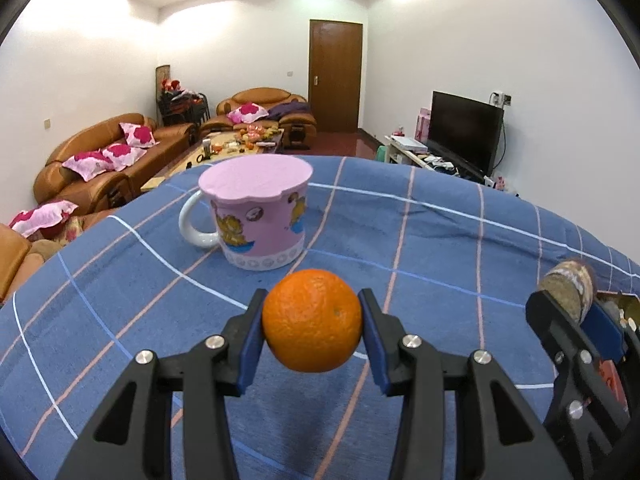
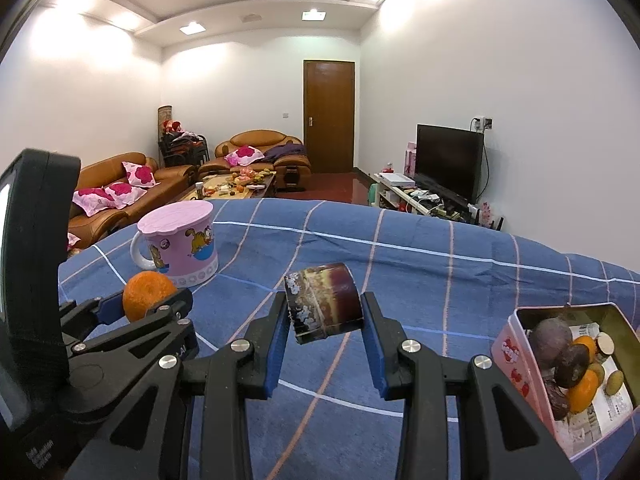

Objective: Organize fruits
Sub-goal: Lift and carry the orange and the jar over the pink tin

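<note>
An orange point(image 1: 312, 320) is clamped between the blue pads of the left hand-held gripper point(image 1: 312, 330) and is held clear of the blue checked tabletop point(image 1: 440, 240), on the near side of a pink lidded mug point(image 1: 256, 216). To the right of the mug, a short cut piece of dark, purple-skinned produce point(image 2: 324, 304), possibly sugarcane, is clamped in the right hand-held gripper point(image 2: 325, 316), also off the cloth. Farther right of the mug, near the tabletop edge, a pink open tin point(image 2: 520, 352) is seen, already filled with oranges, dark round fruits and a kiwi. The step in hand is judged to be carrying, with both pieces lifted. For the next move, each piece would need to be brought over its intended place and lowered before the pads are parted; which place is meant cannot be told.
</note>
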Demonstrator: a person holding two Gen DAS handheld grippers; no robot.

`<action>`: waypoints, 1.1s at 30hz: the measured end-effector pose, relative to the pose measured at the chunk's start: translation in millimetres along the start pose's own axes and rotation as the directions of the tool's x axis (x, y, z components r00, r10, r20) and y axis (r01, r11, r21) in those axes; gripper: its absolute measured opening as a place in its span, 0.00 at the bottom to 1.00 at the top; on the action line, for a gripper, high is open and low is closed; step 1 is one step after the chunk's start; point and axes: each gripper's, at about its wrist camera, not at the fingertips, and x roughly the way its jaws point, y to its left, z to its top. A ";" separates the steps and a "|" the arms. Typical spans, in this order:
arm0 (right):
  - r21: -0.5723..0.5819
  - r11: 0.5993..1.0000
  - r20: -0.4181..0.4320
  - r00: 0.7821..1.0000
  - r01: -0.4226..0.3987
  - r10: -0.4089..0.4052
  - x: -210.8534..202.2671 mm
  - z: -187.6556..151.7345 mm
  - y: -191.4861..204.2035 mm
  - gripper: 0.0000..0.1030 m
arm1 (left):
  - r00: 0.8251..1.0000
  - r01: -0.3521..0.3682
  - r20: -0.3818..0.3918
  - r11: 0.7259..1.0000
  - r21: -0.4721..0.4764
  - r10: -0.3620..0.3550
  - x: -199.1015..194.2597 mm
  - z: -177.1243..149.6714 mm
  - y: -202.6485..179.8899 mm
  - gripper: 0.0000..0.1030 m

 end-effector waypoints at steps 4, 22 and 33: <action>0.002 1.000 0.005 1.000 0.013 -0.013 -4.2 -2.2 -1.7 0.36 | 1.000 0.006 0.010 1.000 0.002 -0.006 -3.8 -2.2 -2.1 0.45; 0.018 0.998 0.020 0.998 0.057 -0.057 -24.7 -10.7 -22.0 0.36 | 1.000 0.011 0.028 1.000 0.010 -0.011 -17.4 -11.3 -21.2 0.45; 0.058 0.995 0.029 0.996 0.083 -0.084 -36.0 -16.2 -42.1 0.36 | 0.997 0.036 0.060 0.998 0.054 -0.039 -32.3 -18.1 -41.8 0.45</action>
